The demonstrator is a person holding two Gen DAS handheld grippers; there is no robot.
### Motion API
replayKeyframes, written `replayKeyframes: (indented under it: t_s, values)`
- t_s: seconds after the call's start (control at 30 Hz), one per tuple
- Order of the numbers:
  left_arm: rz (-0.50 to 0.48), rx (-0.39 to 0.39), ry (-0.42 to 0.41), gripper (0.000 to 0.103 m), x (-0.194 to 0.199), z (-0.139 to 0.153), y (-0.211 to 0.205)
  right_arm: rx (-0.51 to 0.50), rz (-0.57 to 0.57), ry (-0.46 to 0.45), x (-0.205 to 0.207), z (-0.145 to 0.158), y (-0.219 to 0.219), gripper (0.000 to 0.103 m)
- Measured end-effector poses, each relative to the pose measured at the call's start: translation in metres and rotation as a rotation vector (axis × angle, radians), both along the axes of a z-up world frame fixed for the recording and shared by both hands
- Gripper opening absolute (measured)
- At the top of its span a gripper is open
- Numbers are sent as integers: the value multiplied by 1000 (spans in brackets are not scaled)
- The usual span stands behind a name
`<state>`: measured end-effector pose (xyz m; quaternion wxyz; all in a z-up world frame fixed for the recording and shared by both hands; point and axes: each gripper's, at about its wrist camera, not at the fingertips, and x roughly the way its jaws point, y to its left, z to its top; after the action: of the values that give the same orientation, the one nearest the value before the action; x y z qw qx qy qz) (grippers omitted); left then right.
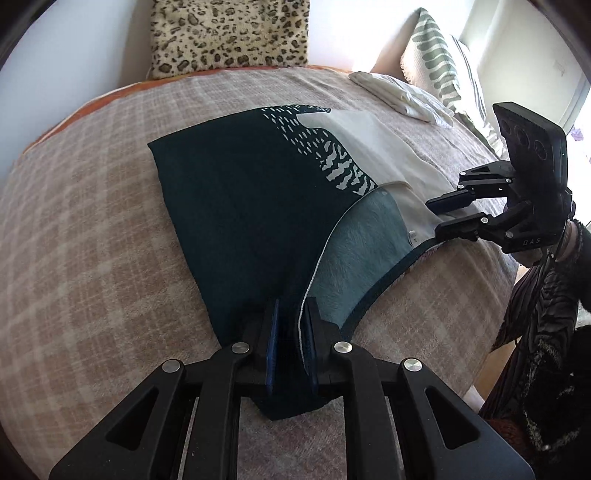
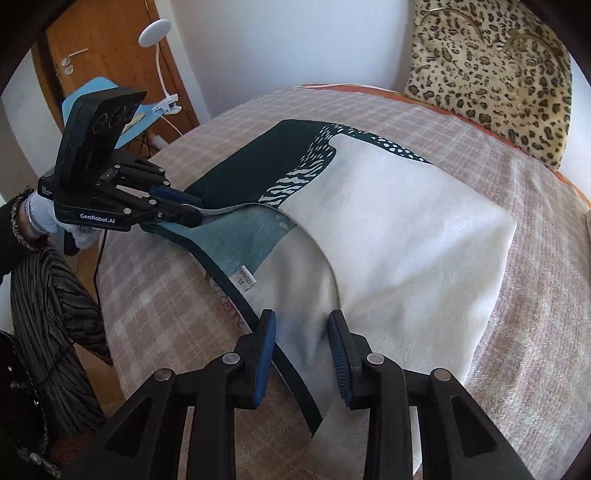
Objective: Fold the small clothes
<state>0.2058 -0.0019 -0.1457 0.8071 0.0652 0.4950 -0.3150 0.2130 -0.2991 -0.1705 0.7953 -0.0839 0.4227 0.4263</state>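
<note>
Dark green and cream garment [image 1: 251,206] [image 2: 399,236] spread flat on the plaid bedspread [image 1: 92,229] [image 2: 535,332], neckline toward the near edge, size label [image 2: 246,277] showing inside the collar. White dashes and stripes printed where the 2 colours meet.

Left gripper [image 1: 291,332] [image 2: 195,210] clamped narrow on the dark shoulder edge beside the neckline, fabric pinched between its blue pads [image 1: 272,343]. Right gripper [image 2: 301,354] [image 1: 441,216] spread wide, straddling the cream shoulder and the dark neck trim [image 2: 291,376], pads apart from each other with cloth between but not squeezed.

Leopard-print cushion [image 1: 229,33] [image 2: 491,77] against the wall at the far edge of the bed. Folded white cloth [image 1: 402,96] lying further along the bedspread, well apart from the garment, near a green-and-white patterned pillow [image 1: 436,59]. Wooden door [image 2: 110,59] and white clip lamp [image 2: 155,33] beyond the bed in the right wrist view.
</note>
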Motion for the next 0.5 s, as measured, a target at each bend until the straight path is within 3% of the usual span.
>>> replayKeyframes:
  t_s: [0.07, 0.27, 0.37, 0.5]
  values:
    - [24, -13, -19, 11, -1, 10, 7, 58, -29, 21, 6, 9, -13, 32]
    - [117, -158, -83, 11, 19, 45, 14, 209, -159, -38, 45, 52, -16, 28]
    - [146, -163, -142, 11, 23, 59, 10, 195, -221, -51, 77, 62, 4, 21]
    - [224, -179, -132, 11, 35, 57, 9, 181, -257, 8, 118, 50, 31, 14]
